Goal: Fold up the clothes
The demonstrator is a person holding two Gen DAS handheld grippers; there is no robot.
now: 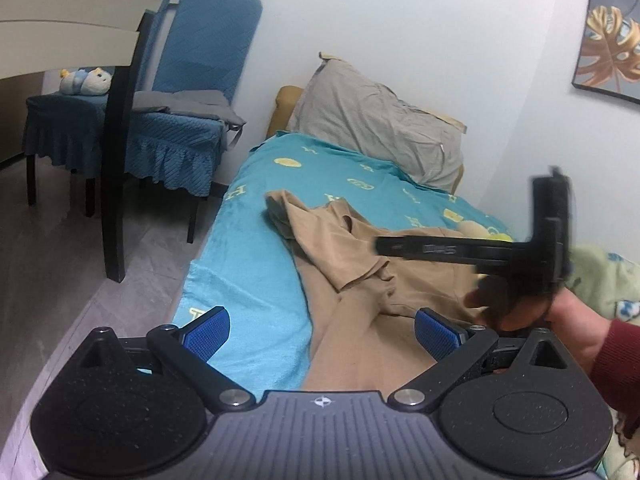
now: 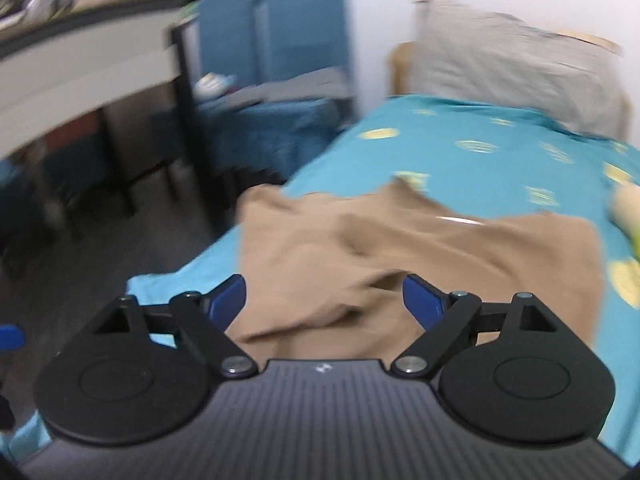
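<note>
Two grippers hover with jaws spread wide and empty over a rumpled tan garment on the teal bedspread. Left gripper sits at six o'clock; right gripper, hand-held, enters from three o'clock.

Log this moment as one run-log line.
phase: mid-fold | garment: crumpled tan cloth garment on turquoise patterned bedspread | left gripper: open, empty | right gripper: open, empty, above garment

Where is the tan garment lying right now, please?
In both wrist views the tan garment lies crumpled on the turquoise blanket, just ahead of both grippers, below the grey pillow.
</note>
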